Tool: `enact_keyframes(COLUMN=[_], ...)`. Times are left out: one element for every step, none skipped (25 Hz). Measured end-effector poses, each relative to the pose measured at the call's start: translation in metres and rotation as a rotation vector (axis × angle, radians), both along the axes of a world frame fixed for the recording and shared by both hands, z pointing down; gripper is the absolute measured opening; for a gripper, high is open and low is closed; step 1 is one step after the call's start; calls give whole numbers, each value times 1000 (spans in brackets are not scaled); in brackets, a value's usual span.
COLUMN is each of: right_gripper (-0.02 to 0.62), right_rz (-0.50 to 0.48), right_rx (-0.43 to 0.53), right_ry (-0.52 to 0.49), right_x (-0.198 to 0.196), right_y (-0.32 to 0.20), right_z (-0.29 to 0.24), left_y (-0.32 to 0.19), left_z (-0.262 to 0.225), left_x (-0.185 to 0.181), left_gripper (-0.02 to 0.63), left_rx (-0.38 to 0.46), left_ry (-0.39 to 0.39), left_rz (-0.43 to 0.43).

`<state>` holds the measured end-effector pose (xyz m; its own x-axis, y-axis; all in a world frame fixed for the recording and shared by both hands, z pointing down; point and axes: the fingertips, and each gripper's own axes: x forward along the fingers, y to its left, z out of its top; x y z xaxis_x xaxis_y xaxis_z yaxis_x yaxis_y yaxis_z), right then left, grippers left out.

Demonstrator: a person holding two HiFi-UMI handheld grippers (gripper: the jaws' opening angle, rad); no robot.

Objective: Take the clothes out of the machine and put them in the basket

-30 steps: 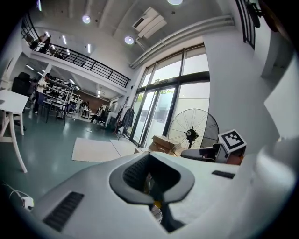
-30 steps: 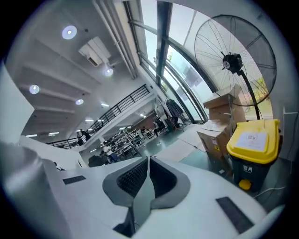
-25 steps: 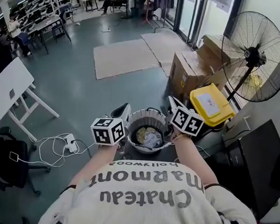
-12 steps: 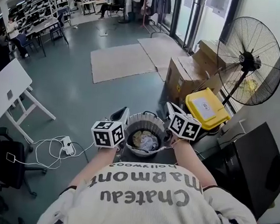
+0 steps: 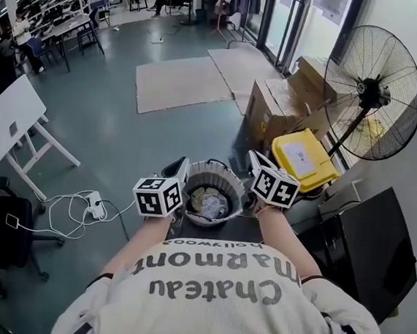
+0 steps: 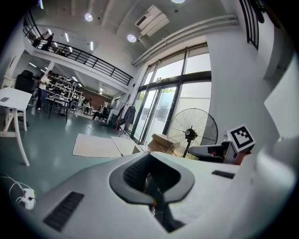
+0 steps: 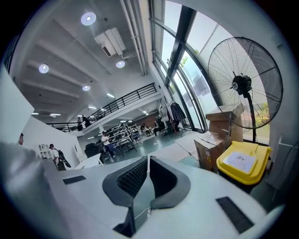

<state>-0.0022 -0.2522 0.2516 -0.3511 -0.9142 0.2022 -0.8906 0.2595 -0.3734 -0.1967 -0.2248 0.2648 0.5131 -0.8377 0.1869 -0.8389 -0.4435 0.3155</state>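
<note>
Left gripper [image 5: 179, 167] and right gripper [image 5: 254, 160] both closed, empty, flanking round tub [image 5: 222, 173]; clothes [image 5: 209, 201] between them, below, probably within reach.

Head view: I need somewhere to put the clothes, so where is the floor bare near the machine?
The floor is bare left of and beyond the machine, bordered by the white table, the mat and the cardboard boxes. Crowded: the right, with yellow bin, fan and black cabinet; cables lie lower left.
</note>
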Motion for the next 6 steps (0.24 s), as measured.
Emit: enact_keyframes(right_gripper=[41, 41, 41, 41, 41, 41], right_rz=[2, 3, 4, 3, 2, 2], right_rx=[-4, -8, -10, -13, -15, -17], right_ry=[-3, -4, -5, -5, -4, -3], right_x=[3, 5, 7, 8, 9, 10], right_y=[0, 0, 0, 1, 1, 1], right_z=[1, 2, 3, 4, 4, 5], left_y=[0, 1, 1, 2, 2, 2], left_z=[0, 0, -1, -2, -2, -3], left_x=[1, 2, 2, 3, 3, 4], left_gripper=[8, 8, 8, 8, 8, 8], left_rx=[-1, -1, 1, 4, 7, 10], left_ry=[1, 3, 6, 10, 14, 19], left_rz=[-3, -6, -9, -12, -15, -18])
